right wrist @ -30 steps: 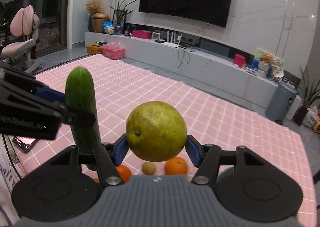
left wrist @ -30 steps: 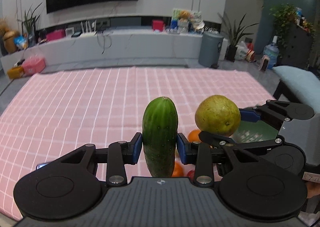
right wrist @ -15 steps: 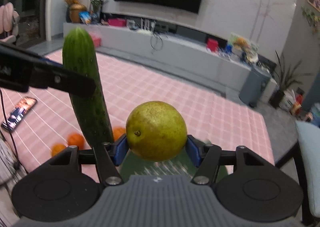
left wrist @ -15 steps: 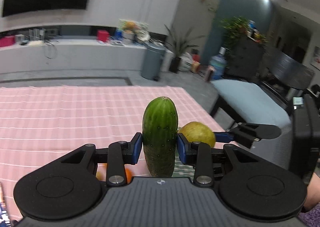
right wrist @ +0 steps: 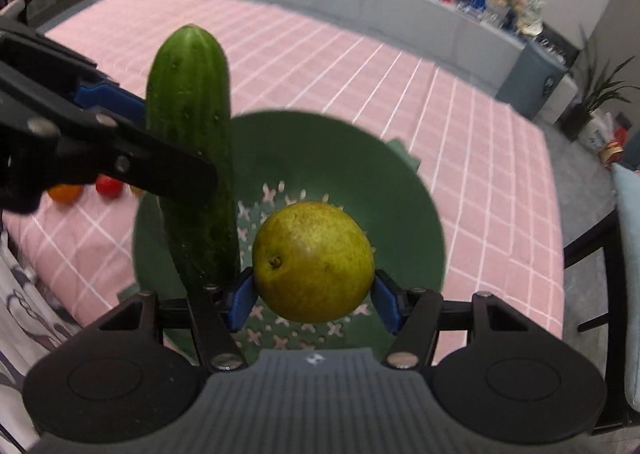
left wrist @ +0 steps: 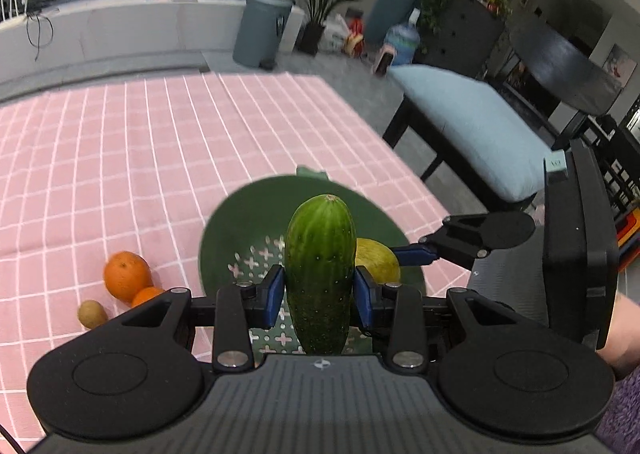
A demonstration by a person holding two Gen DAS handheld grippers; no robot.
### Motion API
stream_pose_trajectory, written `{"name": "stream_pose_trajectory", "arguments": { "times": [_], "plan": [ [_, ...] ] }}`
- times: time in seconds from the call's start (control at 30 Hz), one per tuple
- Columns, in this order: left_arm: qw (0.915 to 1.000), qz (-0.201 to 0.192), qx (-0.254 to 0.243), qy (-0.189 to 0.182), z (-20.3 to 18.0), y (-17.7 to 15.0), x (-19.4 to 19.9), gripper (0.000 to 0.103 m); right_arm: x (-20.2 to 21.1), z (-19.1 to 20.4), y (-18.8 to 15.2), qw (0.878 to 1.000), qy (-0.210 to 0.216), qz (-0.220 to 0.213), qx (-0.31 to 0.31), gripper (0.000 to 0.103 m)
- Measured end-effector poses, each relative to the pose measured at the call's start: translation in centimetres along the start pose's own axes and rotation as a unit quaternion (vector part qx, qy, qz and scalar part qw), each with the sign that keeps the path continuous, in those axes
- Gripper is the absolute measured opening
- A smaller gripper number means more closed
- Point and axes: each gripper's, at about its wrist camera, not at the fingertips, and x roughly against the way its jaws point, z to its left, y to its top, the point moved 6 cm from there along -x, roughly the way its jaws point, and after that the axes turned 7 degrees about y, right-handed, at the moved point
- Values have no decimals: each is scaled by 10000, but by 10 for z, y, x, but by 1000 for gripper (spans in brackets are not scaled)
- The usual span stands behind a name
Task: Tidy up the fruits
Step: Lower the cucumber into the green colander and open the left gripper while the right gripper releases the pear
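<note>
My left gripper (left wrist: pixel 320 296) is shut on a green cucumber (left wrist: pixel 321 266) held upright over the green colander bowl (left wrist: pixel 240 222). My right gripper (right wrist: pixel 312 302) is shut on a yellow-green pear (right wrist: pixel 314 262), also above the bowl (right wrist: pixel 352 170). The pear (left wrist: pixel 380 262) shows behind the cucumber in the left wrist view, and the cucumber (right wrist: pixel 192 134) stands left of the pear in the right wrist view. Two oranges (left wrist: pixel 127 276) and a kiwi (left wrist: pixel 92 314) lie on the pink checked cloth (left wrist: pixel 120 158) left of the bowl.
A small red fruit (right wrist: pixel 109 187) and an orange (right wrist: pixel 64 192) lie on the cloth left of the bowl. A bench with a light blue cushion (left wrist: pixel 472 122) stands off the table's right edge. A grey bin (left wrist: pixel 260 30) stands beyond the table.
Both grippers have swung right and tipped downward with their fruits. They now hang over the green bowl, which fills the middle of both views. The grips are unchanged.
</note>
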Motion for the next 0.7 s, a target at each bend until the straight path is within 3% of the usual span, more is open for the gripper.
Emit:
{"name": "stream_pose_trajectory", "arguments": {
  "times": [0.27,0.7],
  "plan": [
    [9994,303,88,147,5,-6,-27,41,-28,3,4,9979,139,474,418,57],
    [9971,444,452,426,18,10,-57,42,-30,-3,11,9972,305,534,433,57]
  ]
}}
